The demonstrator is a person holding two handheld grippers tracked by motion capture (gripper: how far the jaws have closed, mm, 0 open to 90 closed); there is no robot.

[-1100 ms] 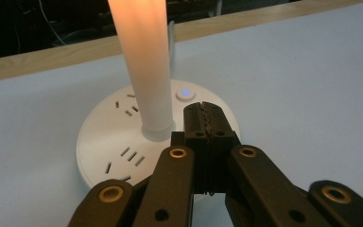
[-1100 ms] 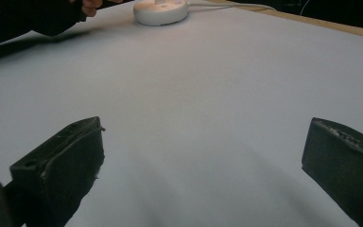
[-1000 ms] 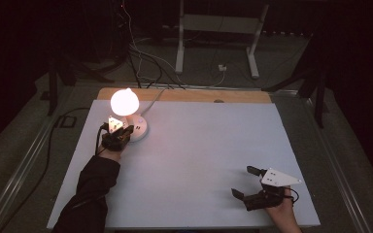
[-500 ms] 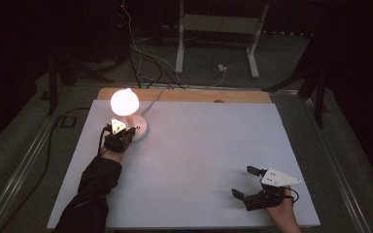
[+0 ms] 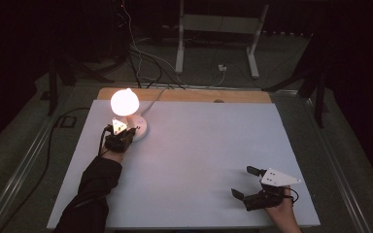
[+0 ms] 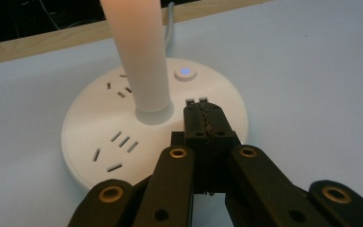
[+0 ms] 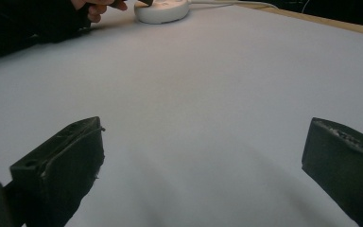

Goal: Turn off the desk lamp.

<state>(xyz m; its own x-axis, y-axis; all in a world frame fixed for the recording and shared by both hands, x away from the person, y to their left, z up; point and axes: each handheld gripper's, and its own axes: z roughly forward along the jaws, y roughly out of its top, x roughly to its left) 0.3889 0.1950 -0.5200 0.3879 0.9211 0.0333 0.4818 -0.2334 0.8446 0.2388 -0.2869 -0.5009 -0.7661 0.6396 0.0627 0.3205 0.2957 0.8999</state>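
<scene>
A lit lamp with a glowing round bulb (image 5: 124, 102) stands at the table's far left on a round white socket base (image 5: 140, 129). In the left gripper view the base (image 6: 99, 137) carries several socket slots, a white stem (image 6: 139, 56) and a small button lit blue (image 6: 185, 72). My left gripper (image 6: 203, 113) is shut with nothing in it. Its tips lie over the base's near edge, just short of the button; whether they touch it I cannot tell. My right gripper (image 5: 246, 183) stands open near the front right edge, low over bare table.
The white table sheet (image 5: 209, 141) has a wooden strip (image 5: 189, 94) along its far edge. The lamp's cable (image 5: 151, 99) runs off the back. Behind the table, cables and white stand legs (image 5: 213, 43) lie on the dark floor. The other hand (image 7: 99, 7) and the base (image 7: 161, 9) appear far off in the right gripper view.
My left gripper has edged slightly right, closer onto the lamp base. The right gripper has stayed where it was, still open.
</scene>
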